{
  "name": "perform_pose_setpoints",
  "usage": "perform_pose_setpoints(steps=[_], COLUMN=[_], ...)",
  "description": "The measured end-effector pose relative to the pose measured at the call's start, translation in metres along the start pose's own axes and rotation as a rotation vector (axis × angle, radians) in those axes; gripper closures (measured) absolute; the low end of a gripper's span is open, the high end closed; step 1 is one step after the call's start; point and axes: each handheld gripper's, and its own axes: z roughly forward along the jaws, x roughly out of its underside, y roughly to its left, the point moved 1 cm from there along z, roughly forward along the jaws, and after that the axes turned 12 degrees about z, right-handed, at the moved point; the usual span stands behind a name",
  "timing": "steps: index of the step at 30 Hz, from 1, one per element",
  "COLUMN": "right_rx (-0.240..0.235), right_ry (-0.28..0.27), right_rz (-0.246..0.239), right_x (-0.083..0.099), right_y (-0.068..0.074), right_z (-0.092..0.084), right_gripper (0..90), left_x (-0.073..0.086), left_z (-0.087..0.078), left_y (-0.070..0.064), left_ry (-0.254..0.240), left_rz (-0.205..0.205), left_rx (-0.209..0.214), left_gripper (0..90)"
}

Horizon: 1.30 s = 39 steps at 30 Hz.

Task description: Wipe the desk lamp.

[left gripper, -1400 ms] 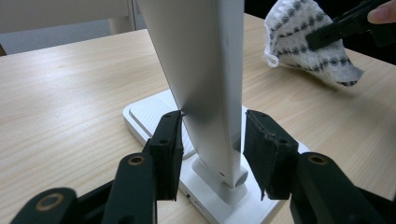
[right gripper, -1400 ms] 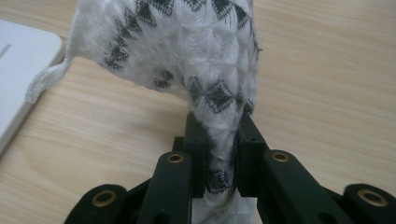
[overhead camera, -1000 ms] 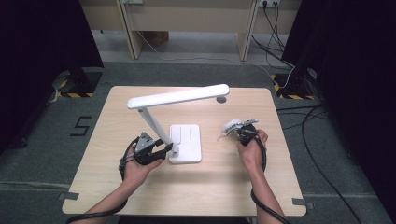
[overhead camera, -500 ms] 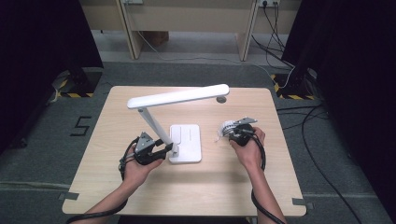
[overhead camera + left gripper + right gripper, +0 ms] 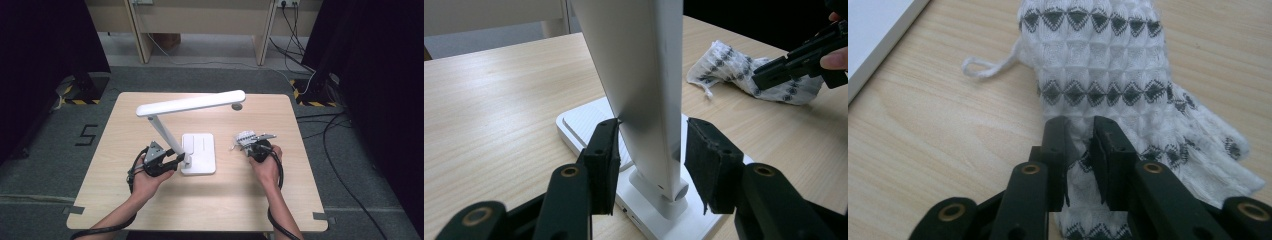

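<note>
A white desk lamp (image 5: 197,152) stands mid-table with its long head (image 5: 190,103) stretched to the right. My left gripper (image 5: 177,156) has its jaws on either side of the lamp's slanted stem (image 5: 644,75) just above the base, and the left gripper (image 5: 651,160) is shut on it. A crumpled white cloth (image 5: 243,137) with black diamond rows lies right of the base. My right gripper (image 5: 250,144) points at the cloth. Its jaws have just been closing, and the right gripper (image 5: 1079,145) pinches a fold of the cloth (image 5: 1098,65) between its pads.
The light wooden table (image 5: 225,210) has bare wood in front of both hands. A corner of the lamp's base (image 5: 873,30) lies left of the cloth. Dark curtains, cables and desk legs surround the table on the floor.
The right hand has shifted slightly over the cloth, a little toward the person. The left hand and the lamp have stayed still.
</note>
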Motion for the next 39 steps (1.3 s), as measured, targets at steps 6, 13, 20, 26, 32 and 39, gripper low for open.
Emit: perform_pose_setpoints(steps=[6,13,20,26,32,39], right_rx=[-0.033,-0.195,-0.238,-0.213,-0.219,-0.217], right_ry=[-0.105,-0.018,0.032,0.033,0.031,0.035], right_rz=[-0.068,-0.074,-0.059,-0.082,-0.098,-0.097], right_x=[-0.013,0.002,0.015,0.018,0.022,0.023], right_y=[0.029,0.072,0.09,0.097,0.103,0.105], right_z=[-0.025,-0.01,0.01,0.014,0.017,0.015], right_gripper=[75.9,77.7,77.5,80.0,81.2,81.2], left_x=[0.0,-0.001,-0.001,-0.001,0.0,0.0], left_z=[0.0,0.0,-0.001,-0.002,-0.003,-0.004], left_y=[0.0,-0.001,0.0,0.002,0.005,0.005], left_ry=[-0.002,-0.002,-0.003,-0.002,-0.001,-0.002], left_rz=[-0.006,-0.014,-0.02,-0.025,-0.023,-0.023], left_rx=[-0.005,-0.021,-0.022,-0.024,-0.027,-0.03], left_gripper=[57.3,58.8,60.7,62.1,63.9,64.3])
